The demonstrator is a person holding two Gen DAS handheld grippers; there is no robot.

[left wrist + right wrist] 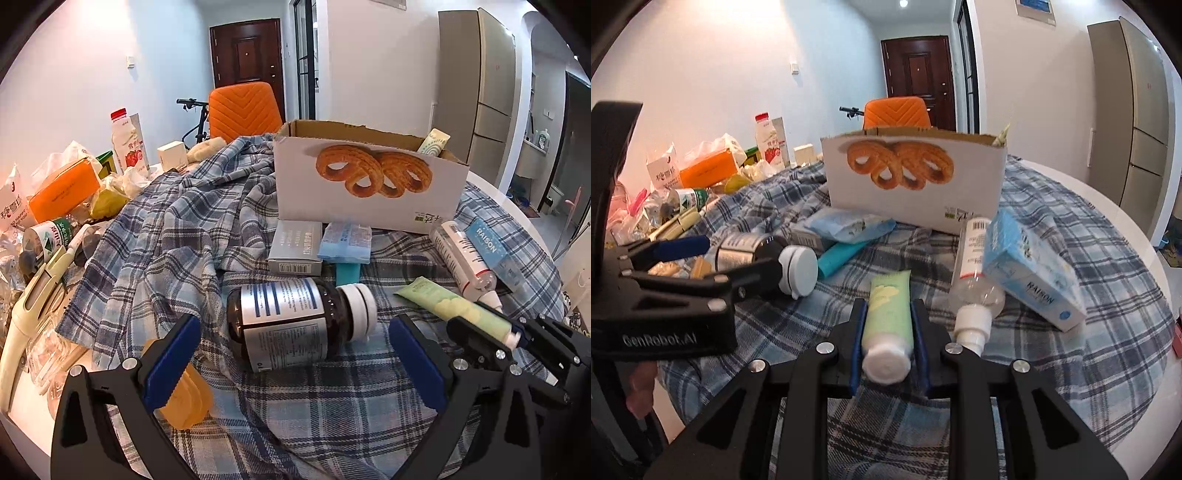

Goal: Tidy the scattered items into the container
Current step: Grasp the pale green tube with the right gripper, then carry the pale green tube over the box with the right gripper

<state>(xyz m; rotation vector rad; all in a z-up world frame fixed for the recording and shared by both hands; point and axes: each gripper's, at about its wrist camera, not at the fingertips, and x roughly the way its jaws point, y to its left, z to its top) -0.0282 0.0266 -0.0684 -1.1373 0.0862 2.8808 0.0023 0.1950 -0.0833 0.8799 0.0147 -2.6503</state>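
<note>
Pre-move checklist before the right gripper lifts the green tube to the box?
1. Right gripper closed on green tube: ok, blue fingers press both sides.
2. Tube cap on: ok, white cap faces the camera.
3. Spray bottle clear of tube: ok, beside it, apart.
4. Cardboard box open on top: ok.
5. Room inside box: cannot tell, interior mostly hidden.
6. Left gripper out of the path: ok, open around the dark pill bottle, off to the side.
</note>
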